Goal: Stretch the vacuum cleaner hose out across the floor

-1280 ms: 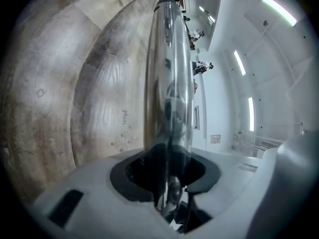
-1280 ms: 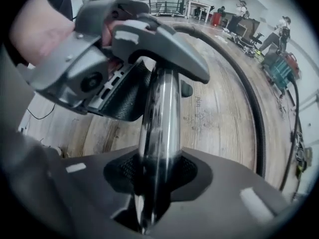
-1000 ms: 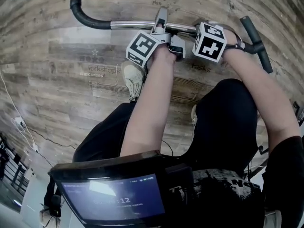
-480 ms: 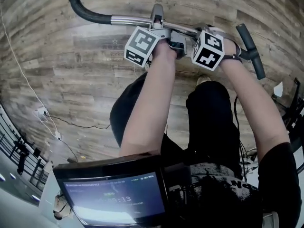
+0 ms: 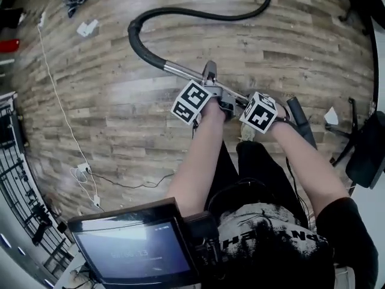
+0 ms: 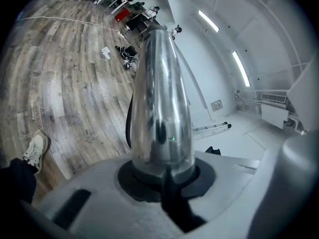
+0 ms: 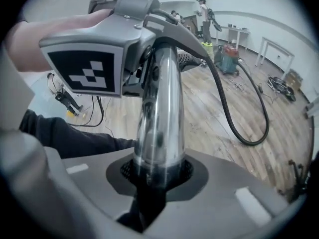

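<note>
The vacuum's chrome tube (image 5: 180,72) hangs well above the wooden floor, held across in front of me. Its black hose (image 5: 198,14) curls away over the boards to the vacuum cleaner (image 7: 230,58) far off. My left gripper (image 5: 209,84) is shut on the tube (image 6: 159,108), its jaws having just closed tighter around it. My right gripper (image 5: 275,106) is shut on the same tube (image 7: 159,128) nearer the black handle end (image 5: 299,122), and has also just closed a little. In the right gripper view the left gripper (image 7: 107,49) sits just ahead on the tube.
A white cable (image 5: 57,101) runs along the floor to a power strip (image 5: 81,172) at the left, next to a railing (image 5: 18,179). A black chair (image 5: 367,149) stands at the right. Papers (image 5: 90,27) lie at the far left. A screen (image 5: 135,245) hangs at my chest.
Both grippers have risen a long way with the tube; the floor now lies far below. The hose's loop has come into view, and my legs have straightened.
</note>
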### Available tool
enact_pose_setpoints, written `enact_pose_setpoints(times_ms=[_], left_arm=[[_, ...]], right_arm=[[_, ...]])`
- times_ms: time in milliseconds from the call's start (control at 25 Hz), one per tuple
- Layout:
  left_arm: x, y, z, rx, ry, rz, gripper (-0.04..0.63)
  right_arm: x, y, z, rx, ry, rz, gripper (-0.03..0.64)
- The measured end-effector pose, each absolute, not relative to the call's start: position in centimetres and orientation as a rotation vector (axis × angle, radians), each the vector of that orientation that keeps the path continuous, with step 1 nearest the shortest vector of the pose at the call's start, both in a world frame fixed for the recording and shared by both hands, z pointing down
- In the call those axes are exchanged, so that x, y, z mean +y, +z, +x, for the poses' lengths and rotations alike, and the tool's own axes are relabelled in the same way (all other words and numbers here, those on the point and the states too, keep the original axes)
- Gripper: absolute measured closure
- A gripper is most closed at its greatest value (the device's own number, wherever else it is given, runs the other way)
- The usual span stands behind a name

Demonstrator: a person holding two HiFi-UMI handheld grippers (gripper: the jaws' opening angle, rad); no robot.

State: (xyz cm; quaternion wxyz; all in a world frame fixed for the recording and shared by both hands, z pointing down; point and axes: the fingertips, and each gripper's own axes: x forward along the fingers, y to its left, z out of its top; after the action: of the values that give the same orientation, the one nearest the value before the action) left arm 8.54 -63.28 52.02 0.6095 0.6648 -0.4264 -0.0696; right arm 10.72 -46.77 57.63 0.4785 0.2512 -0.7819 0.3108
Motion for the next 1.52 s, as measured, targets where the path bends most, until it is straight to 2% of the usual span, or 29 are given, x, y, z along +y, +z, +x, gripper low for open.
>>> enact_pose_setpoints(times_ms=[280, 480, 800, 1120, 1520], left_arm=[[-56.8, 40.0, 16.6, -0.859, -0.004, 1.706, 0.552], [-52.7, 37.2, 18.5, -0.764, 0.046, 1.765, 0.554], [-49.7, 36.9, 16.9, -0.664, 0.033, 1.765, 0.552], [-44.6, 36.1, 10.7, -0.561, 0.029, 1.817, 0.549], [-44.7, 36.0, 11.0, -0.589, 0.041, 1.789, 0.549]], right_arm=[[-40.7, 47.0, 15.2, -1.918, 0.753, 0.822, 0.513], [-37.1, 44.5, 15.5, -1.924, 0.796, 0.950, 0.515], [-34.5, 43.9, 13.6, -1.862, 0.800, 1.053, 0.525], [-29.7, 43.5, 6.1, -1.827, 0.813, 1.136, 0.523], [-29.2, 43.0, 6.2, -1.860, 0.861, 1.087, 0.520]])
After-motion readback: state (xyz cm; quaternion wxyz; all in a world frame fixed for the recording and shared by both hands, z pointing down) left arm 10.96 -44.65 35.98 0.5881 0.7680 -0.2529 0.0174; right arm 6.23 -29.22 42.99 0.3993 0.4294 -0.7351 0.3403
